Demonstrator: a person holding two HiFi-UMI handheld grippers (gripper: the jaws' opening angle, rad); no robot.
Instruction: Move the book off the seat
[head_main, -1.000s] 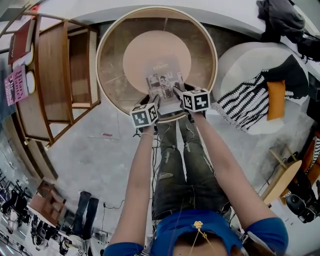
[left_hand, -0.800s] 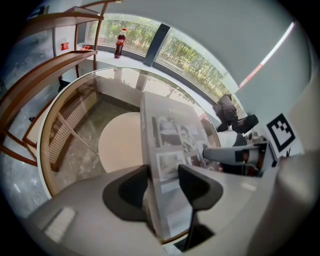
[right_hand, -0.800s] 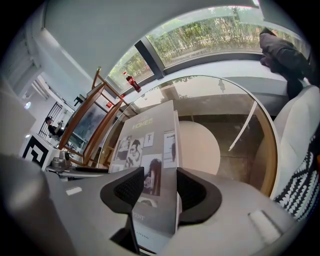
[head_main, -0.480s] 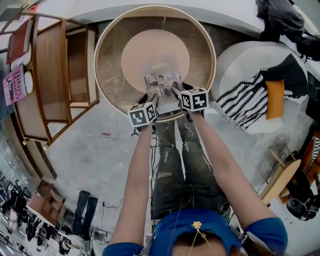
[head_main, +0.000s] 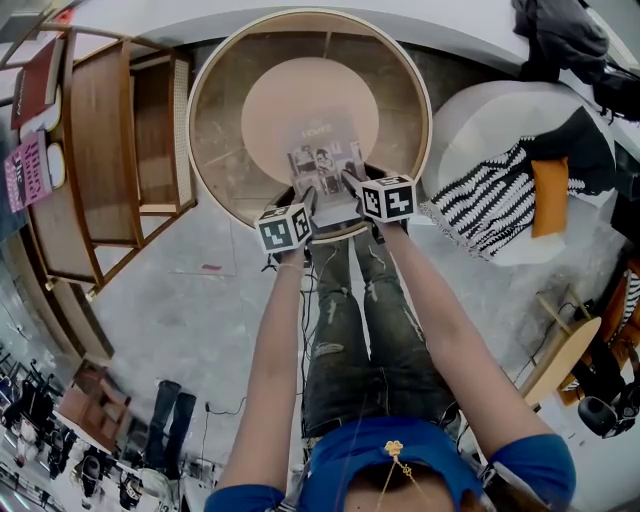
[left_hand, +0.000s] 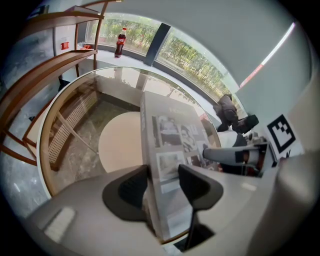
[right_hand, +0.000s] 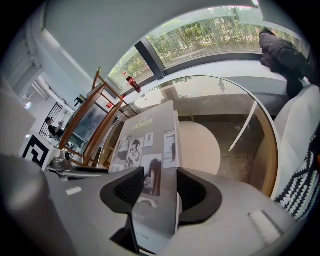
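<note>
A grey book (head_main: 322, 165) with black-and-white photos on its cover hangs over the near part of the round peach seat cushion (head_main: 295, 100). It is tilted and held by its near edge between both grippers. My left gripper (head_main: 308, 203) is shut on the book's near left corner, and the book (left_hand: 175, 145) sits edge-on between its dark pads (left_hand: 131, 189). My right gripper (head_main: 350, 186) is shut on the near right corner, with the cover (right_hand: 145, 145) running away from its pads (right_hand: 192, 189).
The seat belongs to a round wicker-rimmed chair (head_main: 205, 90). A wooden shelf unit (head_main: 110, 150) stands to its left, and a white pouf with a striped throw (head_main: 500, 200) to its right. A cola bottle (left_hand: 120, 42) stands on the window sill. The person's legs (head_main: 360, 330) are below.
Almost nothing differs; both grippers and the book have shifted only a hair away from the person, still over the seat.
</note>
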